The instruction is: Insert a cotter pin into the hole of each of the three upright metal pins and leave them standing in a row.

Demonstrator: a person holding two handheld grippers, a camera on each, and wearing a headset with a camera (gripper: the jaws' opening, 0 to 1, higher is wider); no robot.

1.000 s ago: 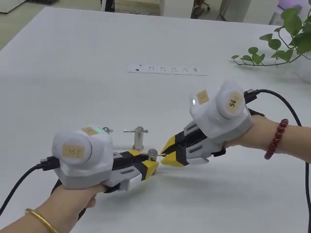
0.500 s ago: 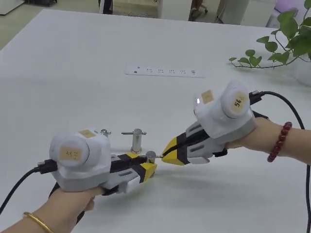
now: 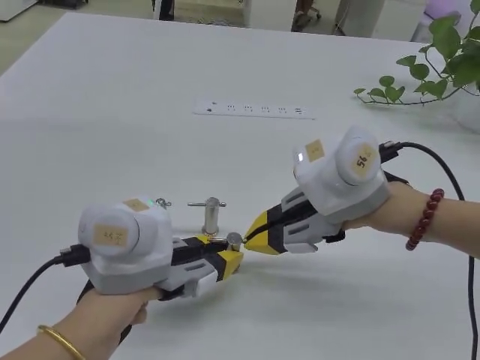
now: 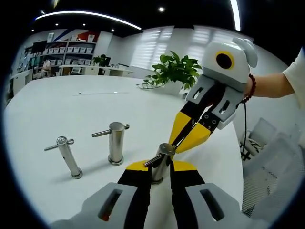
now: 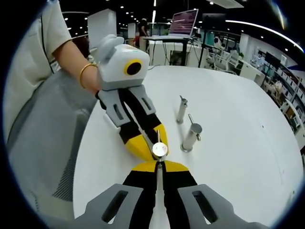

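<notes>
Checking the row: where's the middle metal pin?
Head view, left of centre: middle metal pin stands between the far pin and the held pin in the left tool.

In the head view, my left gripper (image 3: pixel 231 256), clamped on the nearest metal pin (image 3: pixel 235 240), covered its lower shaft and base. The gripper's housing hid all but the head of the far pin (image 3: pixel 161 202). The cotter pin (image 5: pixel 158 169) in my right gripper (image 3: pixel 248 241) showed as a thin sliver between closed jaws; how far it sat in the hole I could not tell. The plant (image 3: pixel 442 52) ran off the right edge.
</notes>
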